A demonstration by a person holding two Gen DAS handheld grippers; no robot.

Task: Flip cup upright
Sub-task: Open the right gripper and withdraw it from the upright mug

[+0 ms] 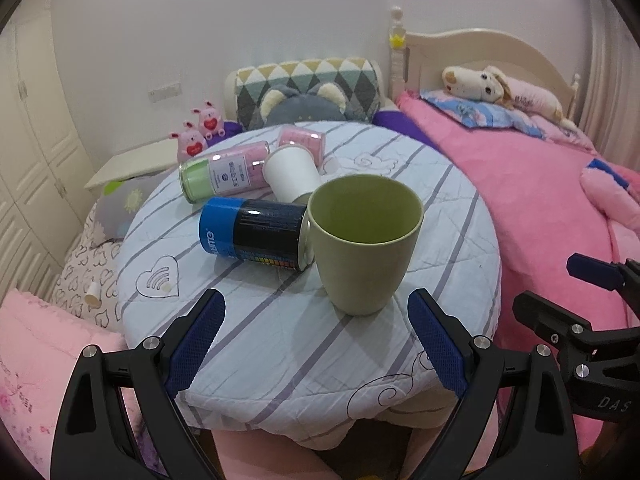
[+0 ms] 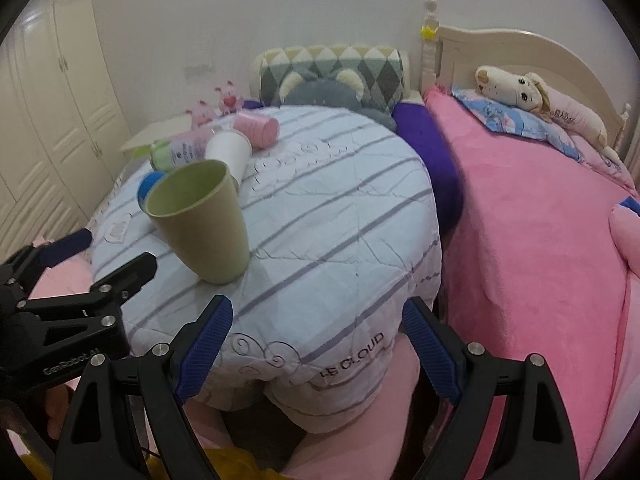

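A green cup stands upright, mouth up, on the round table covered by a striped white cloth. It also shows in the right wrist view. My left gripper is open and empty, just in front of the cup, with its fingers apart on either side. My right gripper is open and empty over the table's near edge, to the right of the cup. A white paper cup lies on its side behind the green cup.
A blue and black can lies on its side touching the green cup's left. A green-pink canister and a pink canister lie farther back. A pink bed runs along the right. Plush toys and cushions sit behind.
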